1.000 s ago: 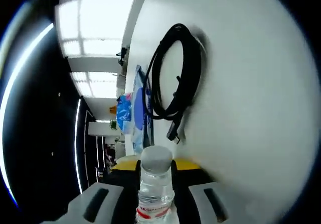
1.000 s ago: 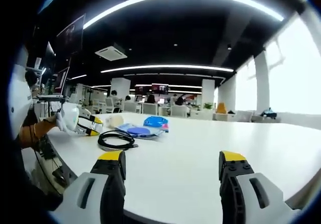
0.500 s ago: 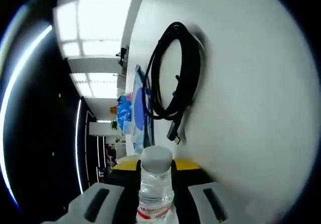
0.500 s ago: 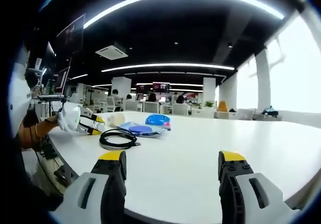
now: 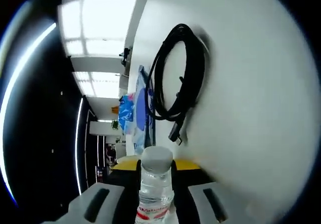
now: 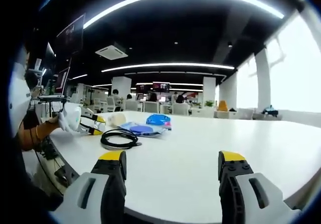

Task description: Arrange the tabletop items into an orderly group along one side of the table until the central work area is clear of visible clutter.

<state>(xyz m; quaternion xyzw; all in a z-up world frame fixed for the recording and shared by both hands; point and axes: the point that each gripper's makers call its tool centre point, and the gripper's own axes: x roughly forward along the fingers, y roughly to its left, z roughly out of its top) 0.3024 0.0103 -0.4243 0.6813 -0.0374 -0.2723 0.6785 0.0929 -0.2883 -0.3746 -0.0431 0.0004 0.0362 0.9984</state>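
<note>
One water bottle [image 5: 156,184], one coiled black cable [image 6: 119,139], two blue packets [image 6: 148,125], one pale cup-like item [image 6: 116,119], all toward the table's [image 6: 210,138] far-left edge.

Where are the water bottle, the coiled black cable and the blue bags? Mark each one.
water bottle [image 5: 156,159]: left gripper view, on its grey cap, between the jaws.
coiled black cable [image 6: 119,138]: right gripper view, on the loop lying on the table.
blue bags [image 6: 157,119]: right gripper view, on the upper blue bag beyond the cable.
</note>
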